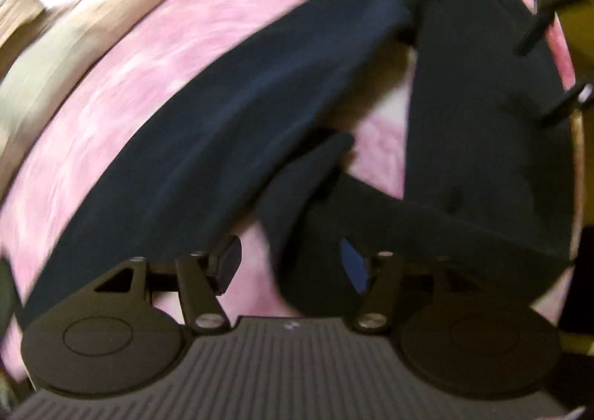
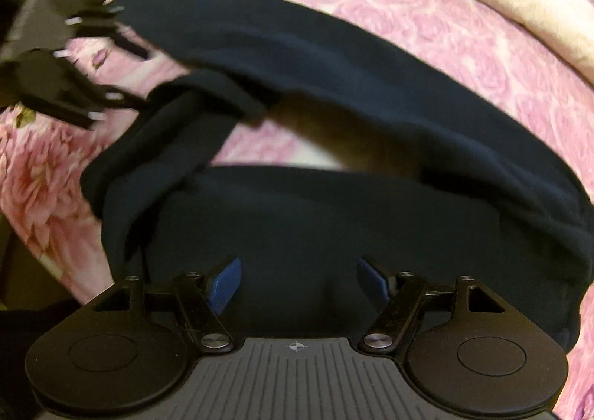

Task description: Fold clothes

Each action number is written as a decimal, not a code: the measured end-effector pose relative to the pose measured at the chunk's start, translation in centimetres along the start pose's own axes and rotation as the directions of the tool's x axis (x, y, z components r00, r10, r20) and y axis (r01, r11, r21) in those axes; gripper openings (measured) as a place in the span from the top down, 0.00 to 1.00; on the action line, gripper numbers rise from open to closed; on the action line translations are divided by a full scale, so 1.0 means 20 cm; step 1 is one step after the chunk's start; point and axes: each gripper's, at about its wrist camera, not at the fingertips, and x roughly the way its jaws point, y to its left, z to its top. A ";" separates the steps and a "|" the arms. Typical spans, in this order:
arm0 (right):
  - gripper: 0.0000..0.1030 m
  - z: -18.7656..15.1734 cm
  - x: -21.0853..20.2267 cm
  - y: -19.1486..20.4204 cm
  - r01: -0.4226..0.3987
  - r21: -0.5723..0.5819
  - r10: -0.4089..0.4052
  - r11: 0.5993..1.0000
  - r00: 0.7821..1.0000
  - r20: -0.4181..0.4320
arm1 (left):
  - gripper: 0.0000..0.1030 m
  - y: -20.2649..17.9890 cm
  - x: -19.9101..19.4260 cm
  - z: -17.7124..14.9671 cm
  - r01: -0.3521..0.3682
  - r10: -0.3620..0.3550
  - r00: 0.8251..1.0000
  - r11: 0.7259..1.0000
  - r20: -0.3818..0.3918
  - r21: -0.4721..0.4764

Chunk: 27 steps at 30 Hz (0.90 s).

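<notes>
Here, a dark garment (image 2: 334,93) lies rumpled across a pink floral bedsheet (image 2: 427,11). Both the left gripper (image 1: 293,264) and right gripper (image 2: 299,282) hover with jaws apart (blue pads visible), cloth lying between them, ungripped.

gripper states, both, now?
Left gripper: open, dark garment between its fingers, not clamped.
Right gripper: open, over the garment, holding nothing.
</notes>
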 end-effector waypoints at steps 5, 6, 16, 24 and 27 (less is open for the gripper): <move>0.30 -0.17 -0.06 -0.13 0.010 0.023 -0.009 1.000 1.000 -0.013 | 0.91 -0.07 0.05 0.04 -0.037 0.041 0.997 0.998 -0.070 0.057; 0.30 -0.20 -0.08 -0.16 0.011 0.038 -0.010 0.999 1.000 -0.011 | 0.93 -0.06 -0.01 0.02 -0.064 0.067 0.995 0.997 -0.075 0.042; 0.30 -0.34 -0.11 -0.35 -0.038 0.073 0.037 0.997 0.999 0.014 | 1.00 0.05 -0.68 -0.42 -0.346 0.238 0.924 0.856 -0.300 -0.385; 0.30 -0.35 -0.08 -0.34 -0.028 0.093 0.023 0.995 0.998 0.056 | 0.69 -0.14 -0.46 -0.29 -0.189 0.140 0.968 0.953 -0.209 -0.235; 0.20 -0.38 -0.08 -0.31 0.024 0.134 -0.031 0.991 0.998 0.055 | 0.68 -0.17 -0.28 -0.15 -0.135 0.120 0.985 0.982 -0.122 -0.128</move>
